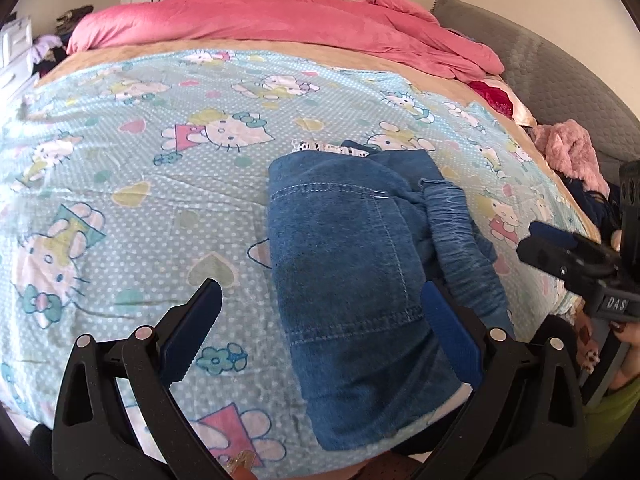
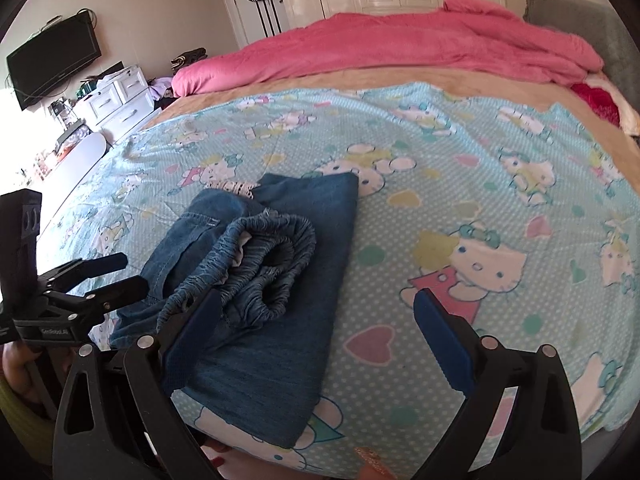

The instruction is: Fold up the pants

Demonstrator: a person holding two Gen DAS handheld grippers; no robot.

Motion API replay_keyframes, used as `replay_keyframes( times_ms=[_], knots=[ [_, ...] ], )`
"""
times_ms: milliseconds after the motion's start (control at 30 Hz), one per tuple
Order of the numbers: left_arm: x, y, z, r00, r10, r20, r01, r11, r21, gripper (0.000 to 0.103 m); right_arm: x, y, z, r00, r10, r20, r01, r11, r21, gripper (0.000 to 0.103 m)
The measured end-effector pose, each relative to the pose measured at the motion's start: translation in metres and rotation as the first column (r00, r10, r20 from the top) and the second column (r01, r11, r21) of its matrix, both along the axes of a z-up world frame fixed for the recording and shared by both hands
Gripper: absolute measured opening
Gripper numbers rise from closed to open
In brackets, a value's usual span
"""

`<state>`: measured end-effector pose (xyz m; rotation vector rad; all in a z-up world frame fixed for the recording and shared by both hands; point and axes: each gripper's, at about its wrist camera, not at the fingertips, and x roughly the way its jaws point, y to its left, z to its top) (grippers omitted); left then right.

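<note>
Blue denim pants (image 1: 352, 264) lie folded in a compact bundle on the light blue cartoon-print sheet (image 1: 120, 184), with the gathered elastic waistband (image 2: 264, 264) on top. My left gripper (image 1: 320, 328) is open and empty, hovering over the near end of the bundle, its right finger above the denim. My right gripper (image 2: 316, 332) is open and empty just right of the bundle, its left finger (image 2: 196, 328) over the waistband edge. The right gripper shows at the right of the left wrist view (image 1: 560, 252); the left one at the left of the right wrist view (image 2: 100, 276).
A pink duvet (image 1: 280, 20) is heaped along the far side of the bed. A grey headboard cushion (image 1: 560, 76) and a pink fluffy garment (image 1: 568, 152) sit at the right. White drawers (image 2: 116, 100) and a wall TV (image 2: 52, 60) stand at the left.
</note>
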<state>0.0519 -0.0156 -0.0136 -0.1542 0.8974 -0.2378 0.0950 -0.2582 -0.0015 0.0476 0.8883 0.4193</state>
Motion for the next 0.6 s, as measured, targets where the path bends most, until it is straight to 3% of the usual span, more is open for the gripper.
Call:
replay_keyframes(
  times_ms=[100, 133, 167, 267, 367, 433, 500, 533, 567, 600],
  knots=[
    [0.009, 0.002, -0.010, 0.999, 0.004, -0.035, -0.006, 0.999, -0.044, 0.093, 0.008, 0.002, -0.010, 0.999, 0.003, -0.046, -0.001, 1.000, 0.029, 0.095],
    [0.012, 0.002, -0.014, 0.999, 0.007, -0.045, -0.010, 0.998, -0.056, 0.093, 0.011, 0.002, -0.013, 0.998, 0.003, -0.056, -0.001, 0.999, 0.035, 0.090],
    [0.015, 0.002, -0.017, 0.998, 0.008, -0.054, -0.012, 0.998, -0.064, 0.093, 0.015, 0.004, -0.017, 0.997, 0.006, -0.075, -0.003, 0.999, 0.041, 0.078],
    [0.024, 0.000, -0.024, 0.998, 0.006, -0.070, -0.012, 0.996, -0.084, 0.093, 0.025, 0.007, -0.031, 0.989, 0.035, -0.142, -0.020, 0.994, 0.103, 0.069],
    [0.028, -0.005, -0.024, 0.998, -0.002, -0.059, -0.002, 0.998, -0.066, 0.088, 0.031, 0.011, -0.040, 0.984, 0.044, -0.171, -0.026, 0.994, 0.105, 0.069],
    [0.031, -0.010, -0.025, 0.998, -0.019, -0.056, 0.015, 0.998, -0.069, 0.071, 0.033, 0.014, -0.043, 0.984, 0.058, -0.170, -0.039, 0.993, 0.112, 0.069],
    [0.034, -0.013, -0.026, 0.998, -0.023, -0.062, 0.018, 0.997, -0.077, 0.064, 0.035, 0.015, -0.043, 0.983, 0.068, -0.169, -0.048, 0.992, 0.120, 0.069],
    [0.035, -0.015, -0.026, 0.998, -0.026, -0.060, 0.021, 0.997, -0.072, 0.058, 0.035, 0.016, -0.044, 0.984, 0.077, -0.163, -0.058, 0.991, 0.121, 0.064],
    [0.035, -0.017, -0.026, 0.998, -0.030, -0.058, 0.026, 0.997, -0.070, 0.055, 0.035, 0.019, -0.045, 0.983, 0.103, -0.152, -0.085, 0.989, 0.122, 0.047],
    [0.035, -0.017, -0.026, 0.998, -0.031, -0.058, 0.026, 0.997, -0.076, 0.050, 0.034, 0.023, -0.047, 0.981, 0.134, -0.143, -0.115, 0.984, 0.132, 0.038]
  ],
)
